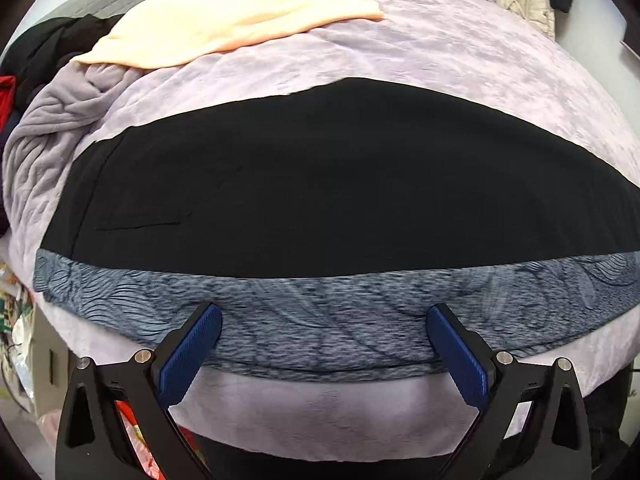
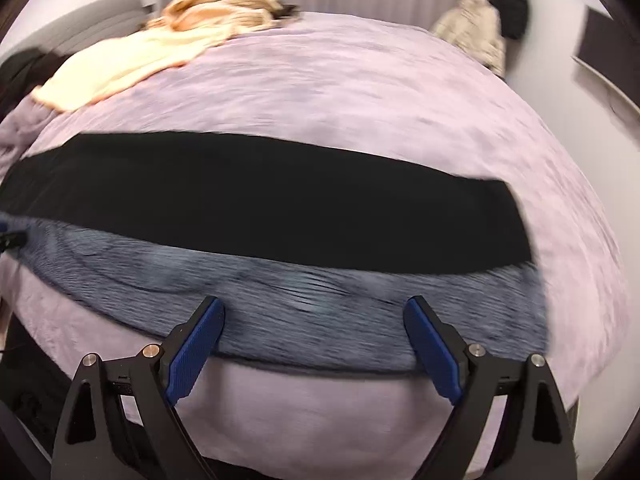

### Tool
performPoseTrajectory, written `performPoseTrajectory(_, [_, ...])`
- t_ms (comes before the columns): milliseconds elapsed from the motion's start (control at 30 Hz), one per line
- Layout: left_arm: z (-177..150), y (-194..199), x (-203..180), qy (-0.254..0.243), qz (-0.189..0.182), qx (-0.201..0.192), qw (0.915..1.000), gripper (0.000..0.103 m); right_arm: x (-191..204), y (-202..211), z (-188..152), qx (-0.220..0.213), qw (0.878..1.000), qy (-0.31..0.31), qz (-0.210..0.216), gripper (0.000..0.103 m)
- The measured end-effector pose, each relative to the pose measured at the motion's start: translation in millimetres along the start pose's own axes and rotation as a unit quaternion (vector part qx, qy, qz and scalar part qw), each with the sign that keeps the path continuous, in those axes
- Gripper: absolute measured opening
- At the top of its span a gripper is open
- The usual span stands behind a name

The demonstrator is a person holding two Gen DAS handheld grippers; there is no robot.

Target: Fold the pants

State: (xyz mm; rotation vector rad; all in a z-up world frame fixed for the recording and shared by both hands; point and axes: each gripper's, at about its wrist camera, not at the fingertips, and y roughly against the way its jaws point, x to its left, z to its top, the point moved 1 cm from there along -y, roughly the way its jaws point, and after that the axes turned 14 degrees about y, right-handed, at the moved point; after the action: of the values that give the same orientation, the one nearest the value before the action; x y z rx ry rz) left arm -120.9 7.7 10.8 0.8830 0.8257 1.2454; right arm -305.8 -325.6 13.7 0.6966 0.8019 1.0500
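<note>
While both claws hang spread and empty, the left gripper (image 1: 324,316) and right gripper (image 2: 314,308) tips sit at the near grey-patterned edge of the black pants (image 1: 320,200), spread flat across the lilac blanket (image 1: 460,52); beyond lies a peach cloth (image 1: 240,20).

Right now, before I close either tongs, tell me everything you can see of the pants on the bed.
The pants lie flat across the lilac blanket, spread sideways in a long band. Most of what shows is plain black, soft-looking fabric, nearly smooth, with one faint crease near the left end. Along the near edge runs a heathered blue-grey strip with wavy dark lines. The right end is cut square in the right wrist view. Both tongs, left and right, are open at that near edge, gripping nothing.
</note>
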Motion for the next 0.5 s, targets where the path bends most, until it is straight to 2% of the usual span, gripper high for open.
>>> performPoseTrajectory(67, [7,-2,15,0.024,0.005,0.003,0.9997,0.103,-32,2,-11,0.006,0.999,-0.035,-0.011,0.093])
performPoseTrajectory(133, [14,-7,28,0.048,0.005,0.012,0.9987,0.103,-56,7,-20,-0.010,0.997,-0.063,0.040,0.093])
performPoseTrajectory(167, [15,-11,31,0.060,0.007,0.018,0.9980,0.103,-60,10,-22,-0.015,0.996,-0.069,0.047,0.093])
performPoseTrajectory(267, [17,-5,28,0.068,0.024,0.011,0.9973,0.103,-61,22,-25,-0.019,0.997,-0.072,0.027,0.093])
performPoseTrajectory(333, [16,1,13,0.054,0.026,0.004,0.9982,0.103,-55,34,-24,-0.034,0.995,-0.084,0.036,0.093])
performPoseTrajectory(433, [12,11,-34,0.025,-0.022,0.007,0.9994,0.103,-36,38,-9,-0.050,0.993,-0.081,0.065,0.093])
performPoseTrajectory(467, [15,14,-56,0.001,-0.034,0.002,0.9994,0.103,-26,38,-1,-0.057,0.993,-0.069,0.075,0.093])
performPoseTrajectory(500, [17,14,-73,-0.015,-0.032,-0.004,0.9994,0.103,-12,37,9,-0.064,0.993,-0.052,0.081,0.093])
